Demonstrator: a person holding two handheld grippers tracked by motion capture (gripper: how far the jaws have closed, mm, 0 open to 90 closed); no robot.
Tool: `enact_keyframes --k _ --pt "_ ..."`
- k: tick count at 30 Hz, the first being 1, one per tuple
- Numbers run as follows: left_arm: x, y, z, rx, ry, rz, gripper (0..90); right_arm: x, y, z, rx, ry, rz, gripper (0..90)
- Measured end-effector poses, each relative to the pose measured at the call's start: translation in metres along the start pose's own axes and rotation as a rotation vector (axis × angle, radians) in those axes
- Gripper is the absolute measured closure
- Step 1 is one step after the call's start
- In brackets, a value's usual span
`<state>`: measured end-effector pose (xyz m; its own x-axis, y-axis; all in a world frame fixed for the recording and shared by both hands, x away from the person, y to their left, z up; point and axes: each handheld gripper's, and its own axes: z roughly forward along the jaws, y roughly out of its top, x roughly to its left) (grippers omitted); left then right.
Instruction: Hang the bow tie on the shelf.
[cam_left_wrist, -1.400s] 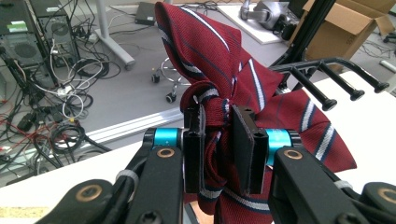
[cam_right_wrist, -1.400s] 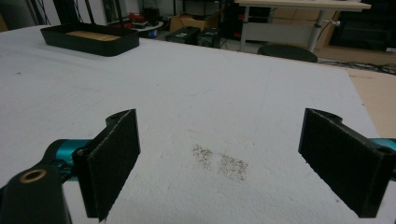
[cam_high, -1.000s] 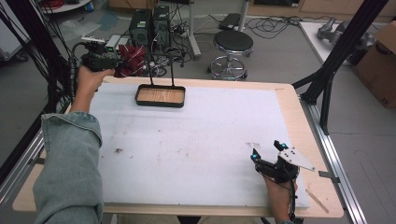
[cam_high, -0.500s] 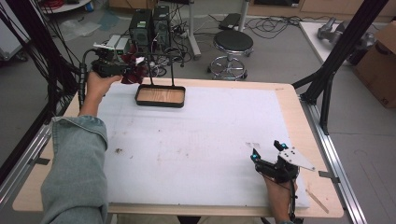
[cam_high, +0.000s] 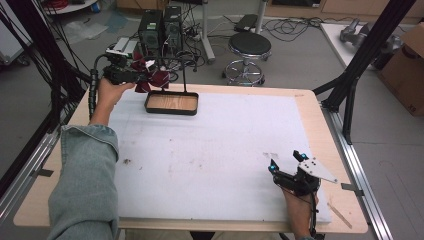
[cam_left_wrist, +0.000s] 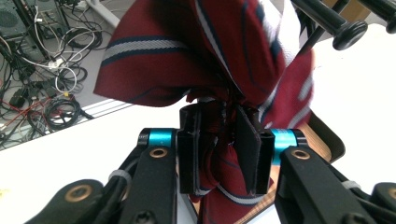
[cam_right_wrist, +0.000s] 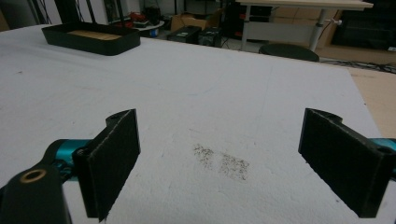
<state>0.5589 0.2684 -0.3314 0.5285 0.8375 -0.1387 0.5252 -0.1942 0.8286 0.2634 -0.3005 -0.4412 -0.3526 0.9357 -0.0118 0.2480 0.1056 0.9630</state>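
While the right gripper (cam_high: 284, 162) rests nearest the person with its jaws spread wide and nothing between them, the left gripper (cam_high: 131, 75) is raised far off, clamped on a bunched red striped tie (cam_left_wrist: 224, 60). The tie hangs just beyond its jaws, beside the stand (cam_high: 171, 102). Draping it well likely needs a high, slow carry over the peg (cam_left_wrist: 348, 32). That peg tip, close above the cloth, shows clearly in the left gripper view, while the high view shows the stand's thin post.
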Motion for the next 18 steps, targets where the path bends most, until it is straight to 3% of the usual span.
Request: enact_keyframes --k 9,16,18 --pt "0.001 0.001 -0.005 0.000 0.006 0.016 62.8 0.000 0.000 0.000 0.000 -0.001 0.002 11.6" --pt "0.003 0.002 -0.017 -0.006 -0.012 0.013 58.1 0.000 0.000 0.000 0.001 -0.001 -0.001 11.6" --pt "0.001 0.004 -0.024 -0.013 -0.011 0.030 57.8 0.000 0.000 0.000 0.000 0.000 0.001 11.6"
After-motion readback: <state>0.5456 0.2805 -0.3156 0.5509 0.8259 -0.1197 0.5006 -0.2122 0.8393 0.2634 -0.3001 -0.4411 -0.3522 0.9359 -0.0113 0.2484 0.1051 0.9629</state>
